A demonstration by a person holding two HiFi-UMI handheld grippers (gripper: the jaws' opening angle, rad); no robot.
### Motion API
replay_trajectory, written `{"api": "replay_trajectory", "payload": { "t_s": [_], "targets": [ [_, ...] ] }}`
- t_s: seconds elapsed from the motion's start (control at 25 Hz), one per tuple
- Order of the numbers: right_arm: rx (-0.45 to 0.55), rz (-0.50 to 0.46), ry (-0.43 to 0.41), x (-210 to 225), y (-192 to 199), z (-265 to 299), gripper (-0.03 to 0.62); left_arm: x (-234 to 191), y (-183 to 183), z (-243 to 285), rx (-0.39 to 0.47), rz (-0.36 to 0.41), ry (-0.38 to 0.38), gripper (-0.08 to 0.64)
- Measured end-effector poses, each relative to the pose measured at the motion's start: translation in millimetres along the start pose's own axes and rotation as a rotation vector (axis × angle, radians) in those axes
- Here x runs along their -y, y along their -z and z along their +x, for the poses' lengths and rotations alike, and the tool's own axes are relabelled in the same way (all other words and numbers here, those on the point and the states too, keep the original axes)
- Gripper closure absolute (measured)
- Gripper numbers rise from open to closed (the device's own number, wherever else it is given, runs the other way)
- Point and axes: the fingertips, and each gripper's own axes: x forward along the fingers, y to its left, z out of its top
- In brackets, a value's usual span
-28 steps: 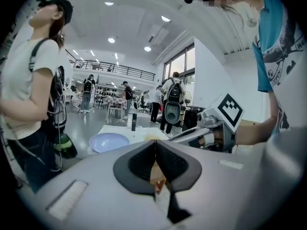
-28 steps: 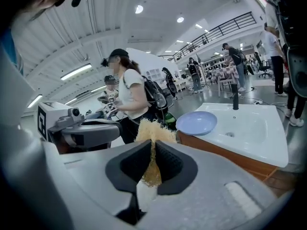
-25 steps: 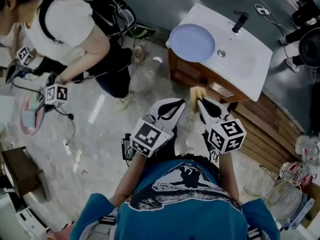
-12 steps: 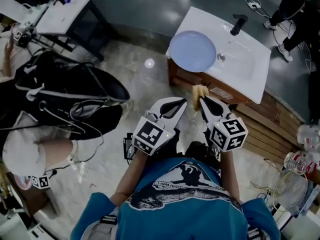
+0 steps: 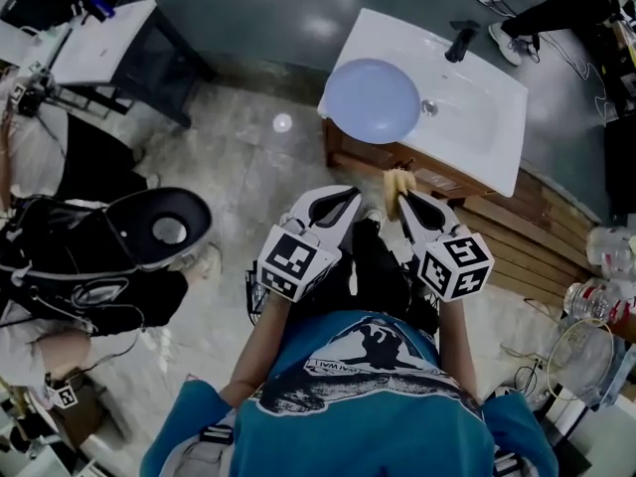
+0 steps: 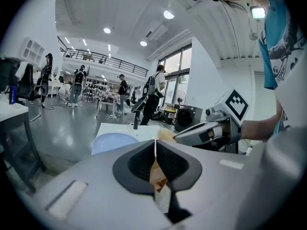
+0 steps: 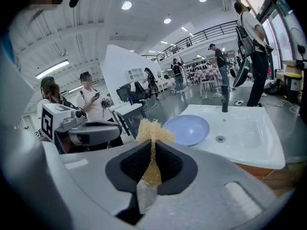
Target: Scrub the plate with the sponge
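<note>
Ahead, the plate (image 5: 373,100) lies flat on the near-left corner of the washbasin (image 5: 477,97), well apart from both tongs. Right tongs (image 5: 401,199) pinch the yellow sponge (image 5: 397,181) and point almost at the plate. Left tongs (image 5: 345,201) are pressed together, empty. Likely next: a forward reach, sponge leading.

No word, number or brand can be read with certainty. A line of small lettering is printed on the graphic of the blue T-shirt (image 5: 363,366), but it cannot be made out. Only black-and-white square patterns, not letters, are borne by the marker cube (image 5: 291,263) of the left gripper (image 5: 341,203) and the marker cube (image 5: 455,265) of the right gripper (image 5: 405,203).
</note>
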Motion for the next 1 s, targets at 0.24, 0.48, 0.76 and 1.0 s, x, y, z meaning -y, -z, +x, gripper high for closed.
{"api": "replay_trajectory", "payload": {
  "t_s": [0.24,0.48,0.76,1.0],
  "targets": [
    [-0.016,0.021,-0.004,22,-7,20,0.563,-19,3,16,-0.016,-0.021,-0.024,0.526],
    [-0.002,0.024,-0.037,56,-36,66,0.563,-61,-1,40,-0.031,-0.027,-0.075,0.52],
    [-0.025,-0.002,-0.067,98,-81,121,0.563,-130,-25,85,-0.062,-0.011,-0.149,0.506],
    [-0.065,0.018,-0.091,132,-90,152,0.563,-162,-26,117,-0.122,-0.034,-0.195,0.494]
  ]
}}
